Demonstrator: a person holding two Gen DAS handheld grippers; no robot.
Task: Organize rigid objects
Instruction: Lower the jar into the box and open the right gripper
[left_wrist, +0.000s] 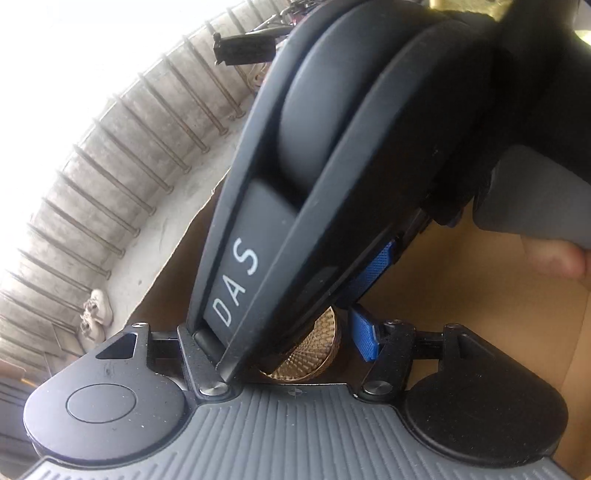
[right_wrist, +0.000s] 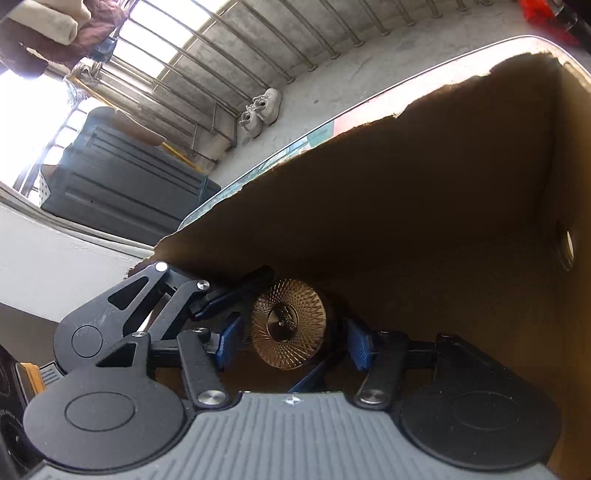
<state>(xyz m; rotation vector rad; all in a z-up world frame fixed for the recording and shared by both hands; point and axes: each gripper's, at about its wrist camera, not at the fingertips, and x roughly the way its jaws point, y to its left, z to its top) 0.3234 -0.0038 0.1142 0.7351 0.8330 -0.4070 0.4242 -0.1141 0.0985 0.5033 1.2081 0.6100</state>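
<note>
Right claw (right_wrist: 293, 341) clenched on a gold-lidded jar (right_wrist: 288, 328), held low inside the cardboard box (right_wrist: 406, 184).

The jar is seen between the claw's blue pads, one at each side and both apparently pressed on, with its patterned lid turned back toward the claw's base; such a tilt suggests it is carried, not left standing. The box wall rises just ahead of and above the claw, so the jar is judged to be meant for the box floor. The left claw (left_wrist: 295, 347) is set close beside the same jar, probably to steady it; one pad (left_wrist: 364, 339) is seen just beside the jar, the other is hidden behind the right claw's body, so its state cannot be told.
</note>
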